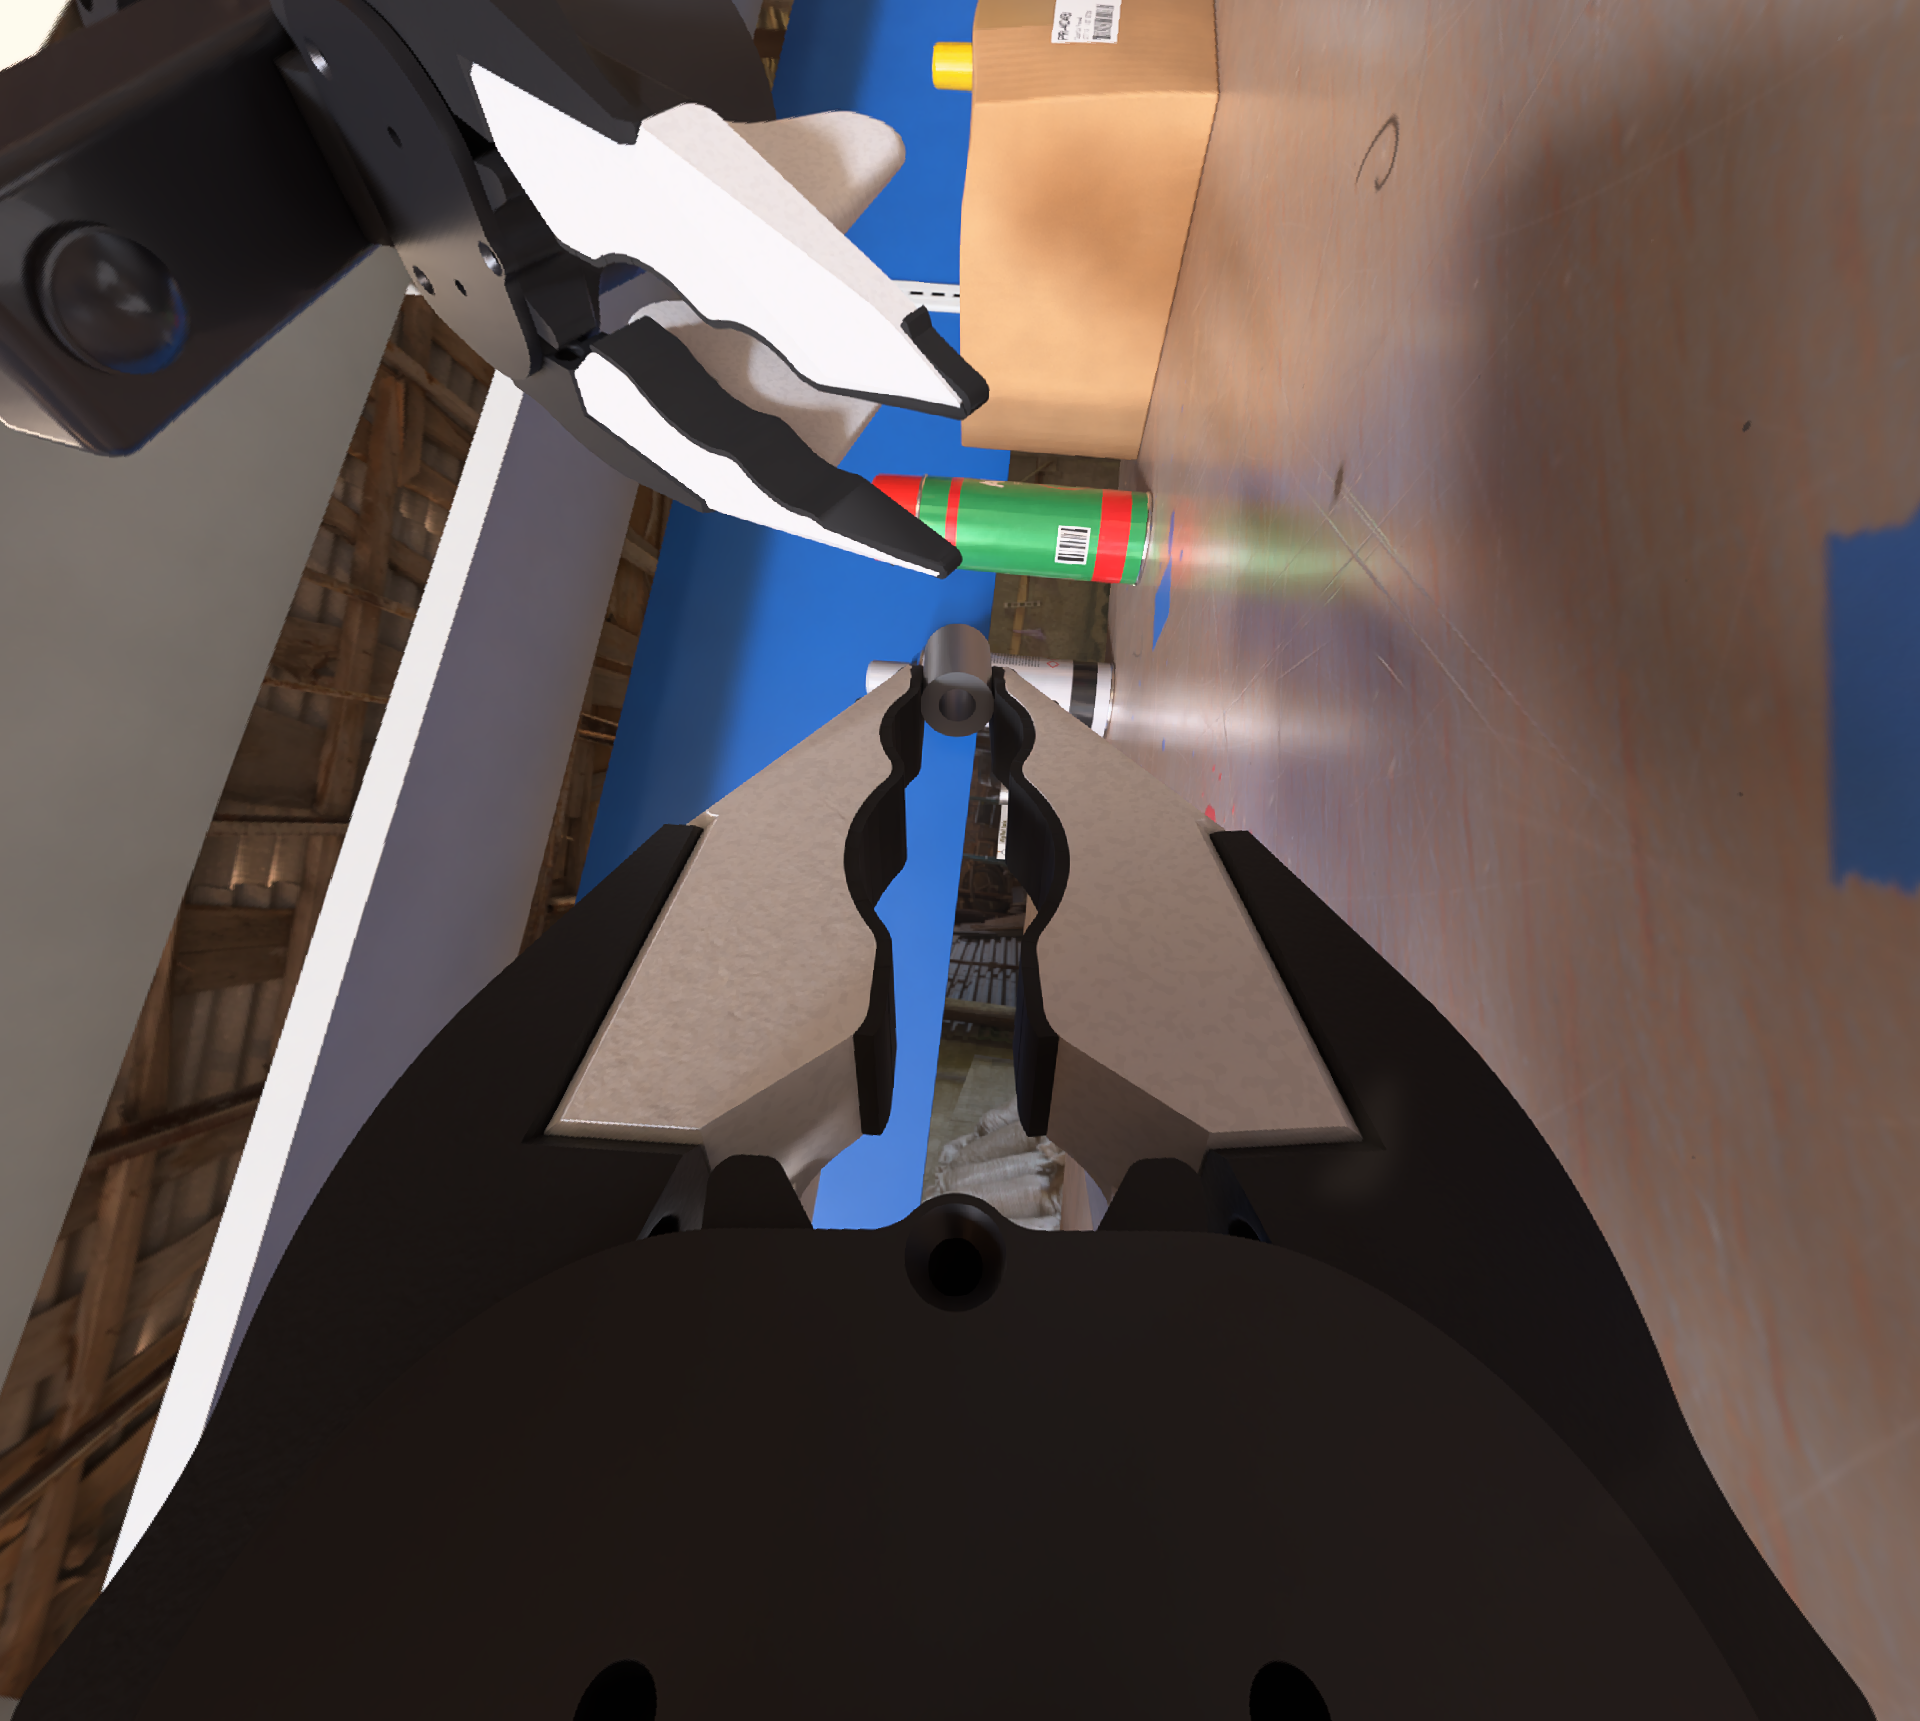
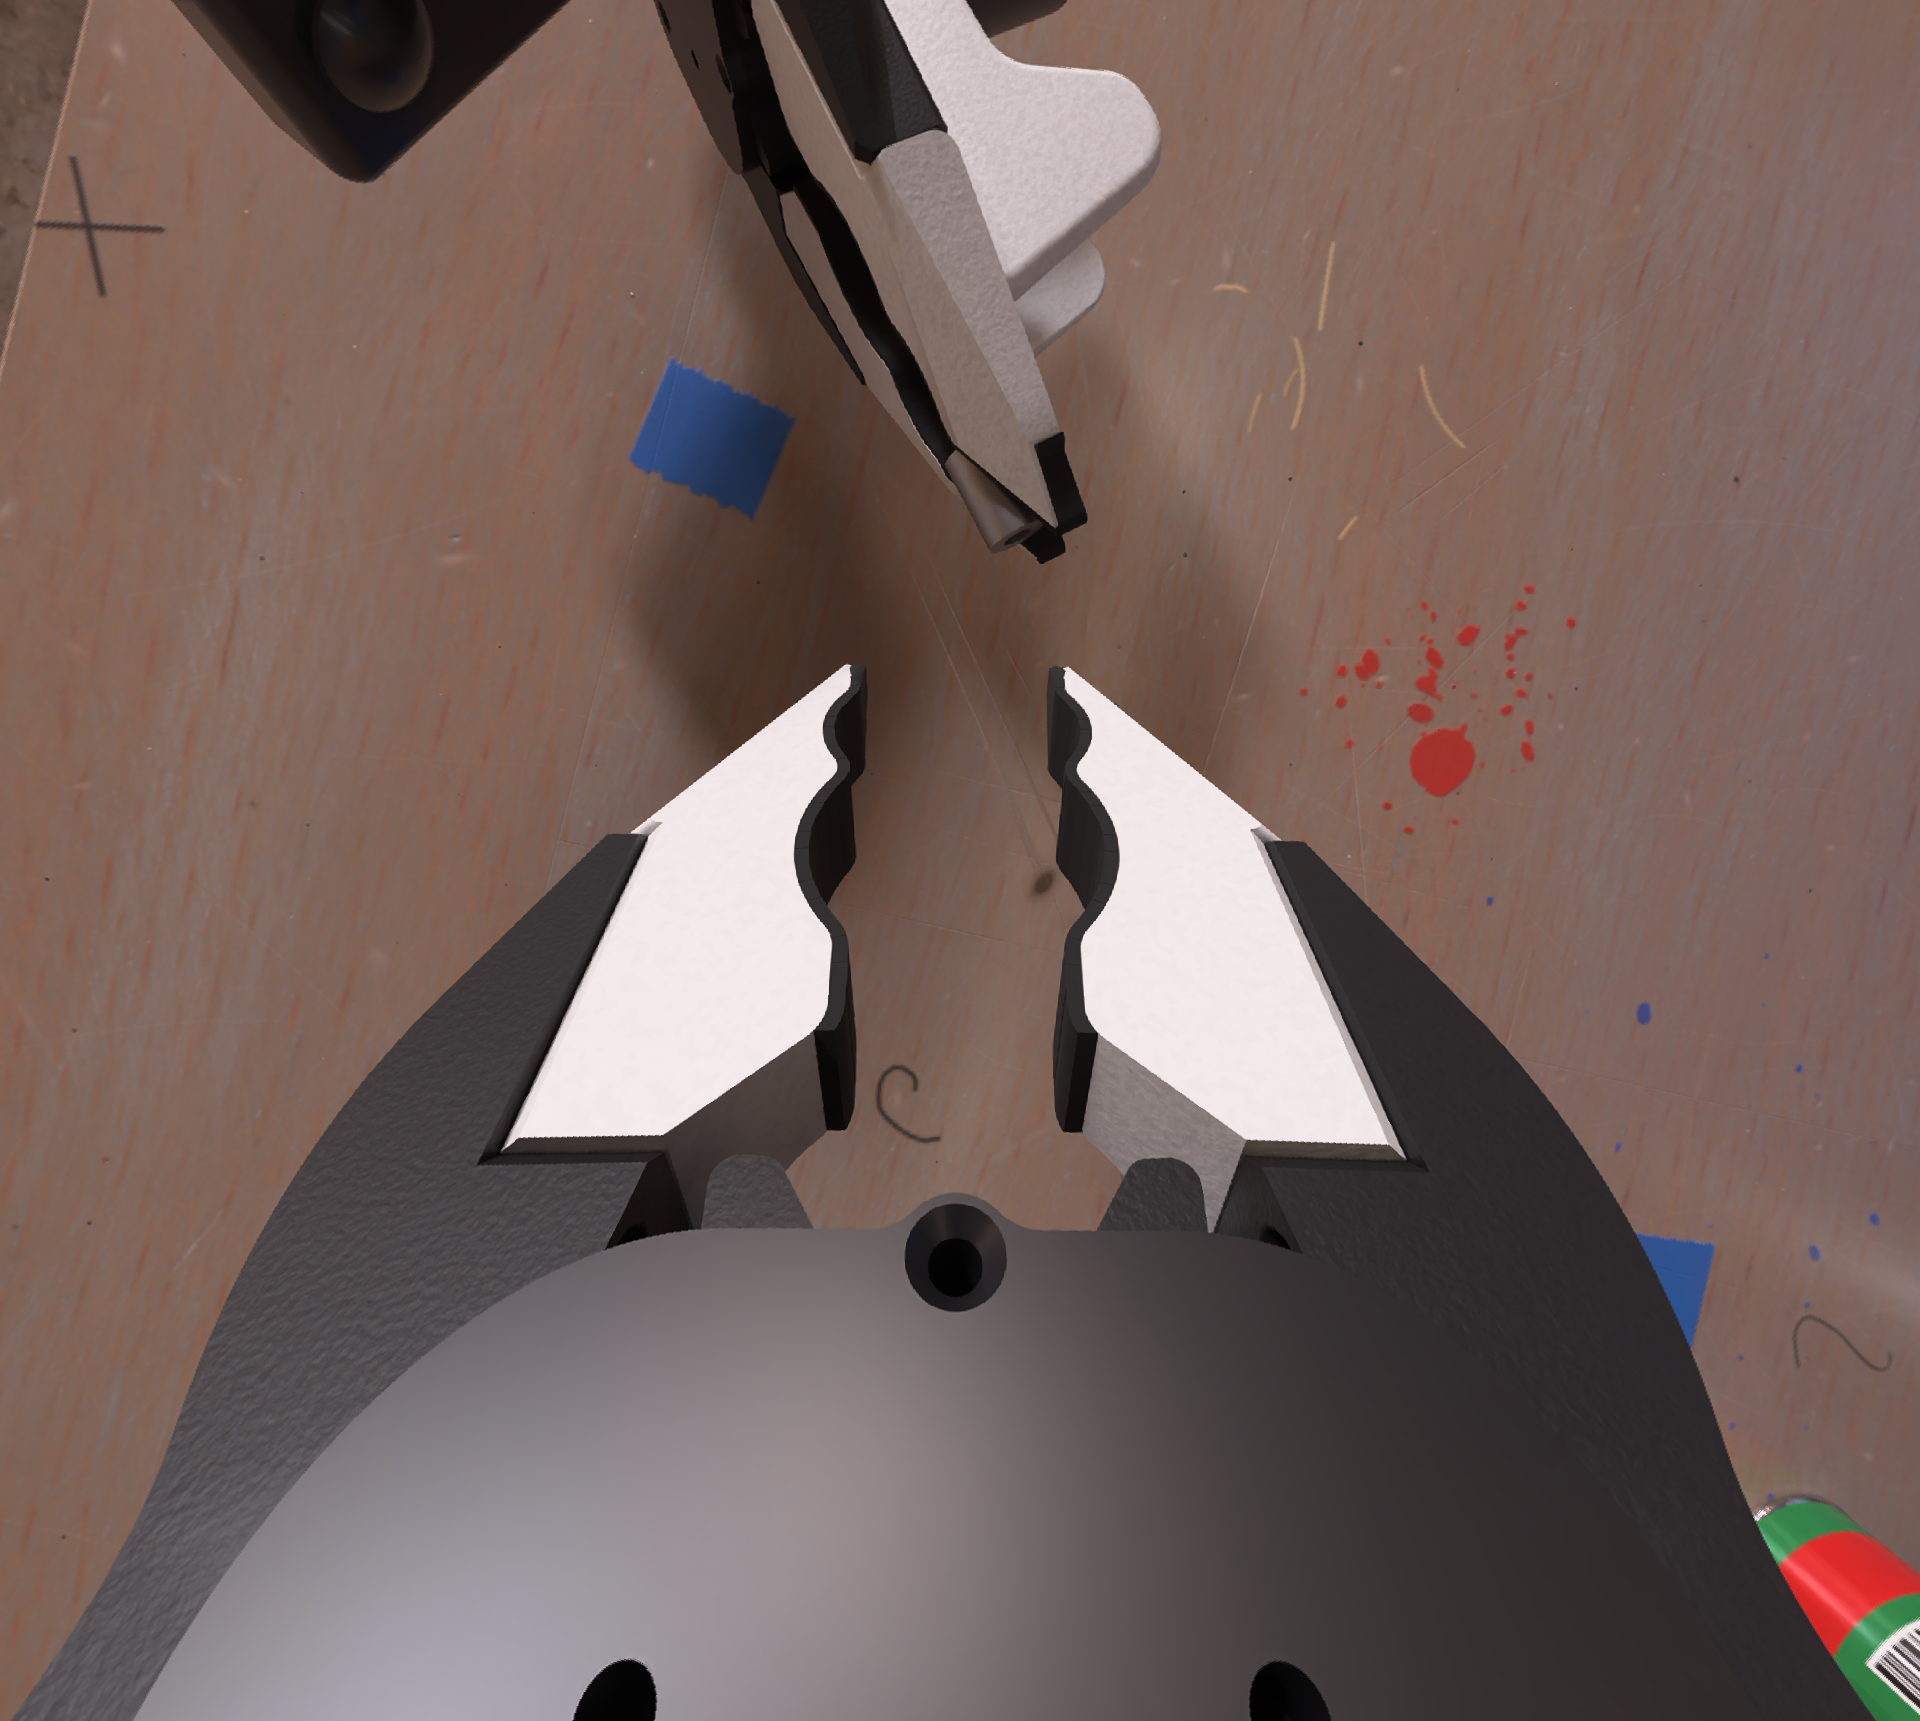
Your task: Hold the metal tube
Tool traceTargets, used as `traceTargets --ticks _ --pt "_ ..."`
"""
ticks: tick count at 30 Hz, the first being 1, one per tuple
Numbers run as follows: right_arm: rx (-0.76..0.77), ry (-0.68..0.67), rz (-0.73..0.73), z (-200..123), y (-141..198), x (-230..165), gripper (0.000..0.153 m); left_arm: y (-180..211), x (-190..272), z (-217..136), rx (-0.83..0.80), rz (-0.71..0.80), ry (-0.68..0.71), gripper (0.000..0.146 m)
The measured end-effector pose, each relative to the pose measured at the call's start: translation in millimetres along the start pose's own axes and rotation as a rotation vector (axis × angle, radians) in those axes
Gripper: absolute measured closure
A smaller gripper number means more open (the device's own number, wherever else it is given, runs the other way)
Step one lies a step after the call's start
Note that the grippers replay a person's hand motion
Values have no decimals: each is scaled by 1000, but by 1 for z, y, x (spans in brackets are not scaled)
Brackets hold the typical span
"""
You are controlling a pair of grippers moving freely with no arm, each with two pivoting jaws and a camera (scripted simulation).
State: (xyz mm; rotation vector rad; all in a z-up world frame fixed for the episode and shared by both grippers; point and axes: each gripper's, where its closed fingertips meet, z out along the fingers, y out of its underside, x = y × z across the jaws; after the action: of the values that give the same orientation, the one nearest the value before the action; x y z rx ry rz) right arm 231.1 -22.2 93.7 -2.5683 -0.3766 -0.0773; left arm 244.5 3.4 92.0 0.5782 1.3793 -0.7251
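Two grippers share this scene above a scratched wooden worktop (image 2: 416, 632). The left gripper (image 1: 956, 700) pinches a short grey metal tube (image 1: 956, 689) at its very fingertips, so the tube hangs clear of the worktop, its open bore facing the left wrist camera. In the right wrist view that same gripper comes in from the far side, tilted down, with the tube's end (image 2: 1000, 516) showing just beside its black tip pads.

The right gripper (image 2: 954, 684) has its fingers spread apart with nothing between them; its tips point toward the tube, near it but not touching. Seen from the left wrist camera, it reaches in from the upper left (image 1: 961, 476), fingers parted.

Beyond the tube stand a green can with red bands (image 1: 1023, 528), a white and black can (image 1: 1081, 684) partly hidden behind the left gripper's fingers, and a brown cardboard box (image 1: 1081, 217) with a yellow item (image 1: 951, 64) behind it. The worktop carries a blue tape patch (image 2: 712, 437), a red paint splatter (image 2: 1442, 741) on the right, and a pencilled cross (image 2: 94, 225) near its left edge.
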Motion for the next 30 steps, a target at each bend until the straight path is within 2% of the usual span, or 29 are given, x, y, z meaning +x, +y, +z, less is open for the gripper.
traceTargets --ticks 10,16,19,23,25,30 --pt "14 45 -25 0 -2 2 112 2 -1 1 -13 -12 0 135" --pt "39 151 -47 -15 -6 14 105 9 -5 3 -30 -64 -11 135" --pt "57 293 -112 -23 -5 25 101 12 -9 4 -35 -113 -18 135" --pt "88 631 -347 -22 -5 37 94 15 -14 3 -29 -196 -22 135" --pt "89 757 -446 -16 -5 37 93 15 -15 3 -23 -222 -21 135" --pt "146 905 -516 -8 -13 33 101 13 -15 4 -6 -257 -11 135"
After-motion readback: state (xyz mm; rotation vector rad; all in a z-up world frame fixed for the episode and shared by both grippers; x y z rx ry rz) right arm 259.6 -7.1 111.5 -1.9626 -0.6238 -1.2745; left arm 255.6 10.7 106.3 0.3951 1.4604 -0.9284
